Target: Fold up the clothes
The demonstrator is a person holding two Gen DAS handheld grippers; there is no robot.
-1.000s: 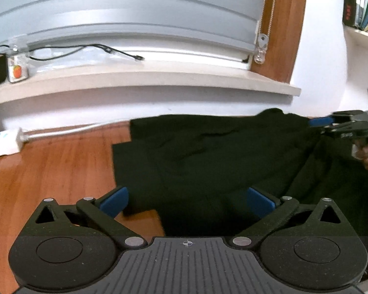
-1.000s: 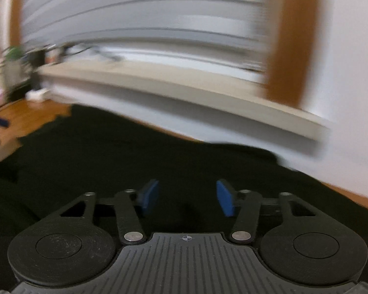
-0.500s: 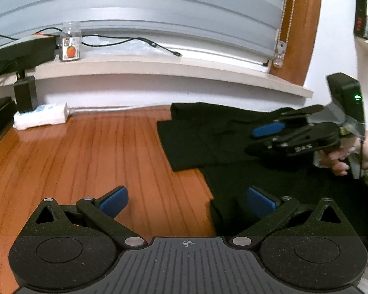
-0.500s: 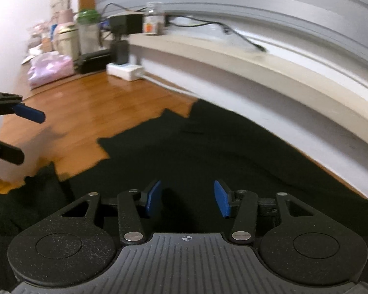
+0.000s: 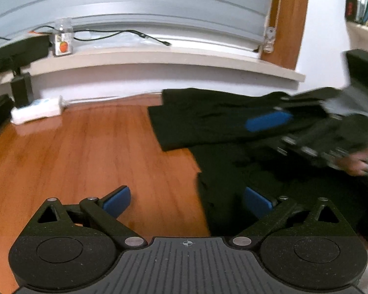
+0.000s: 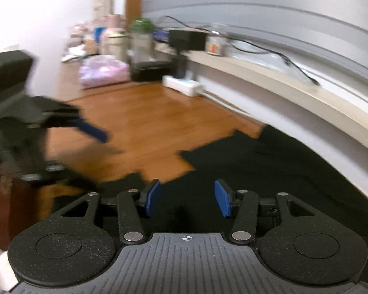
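The black garment lies spread on the wooden floor below the window sill. The left gripper is spread wide at its edge; the right gripper hovers over the cloth, jaws parted, both holding nothing.

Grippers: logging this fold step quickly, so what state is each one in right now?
Left gripper: open, holding nothing, over the edge of the black cloth garment.
Right gripper: open, holding nothing, above the same garment.
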